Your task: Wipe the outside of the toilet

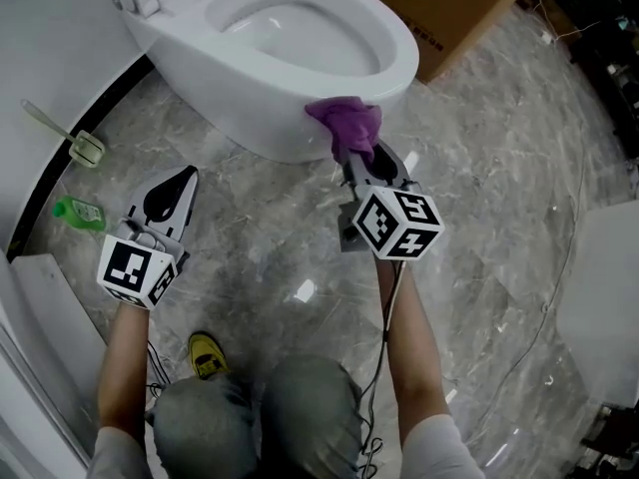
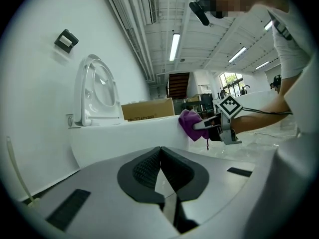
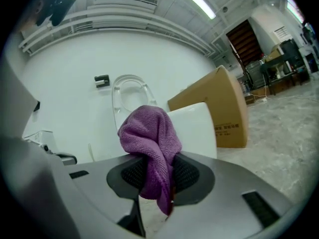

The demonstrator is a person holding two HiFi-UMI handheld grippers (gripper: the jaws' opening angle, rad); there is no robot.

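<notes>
Grey marble floor (image 1: 499,168), white wall (image 1: 40,28). One toilet (image 1: 250,98), one box (image 1: 449,8), one green bottle (image 1: 78,212). Right tool (image 1: 357,158) is clamped on the one purple cloth (image 1: 346,126), pressed against the toilet's front. Left tool (image 1: 180,183) is closed and empty, over the floor.

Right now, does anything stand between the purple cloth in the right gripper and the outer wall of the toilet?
Nothing visible does. The purple cloth, held by the right gripper, lies against the outer wall of the toilet, below the rim.

Glossy ceramic toilet (image 1: 300,88), nubby purple cloth (image 1: 346,125).
</notes>
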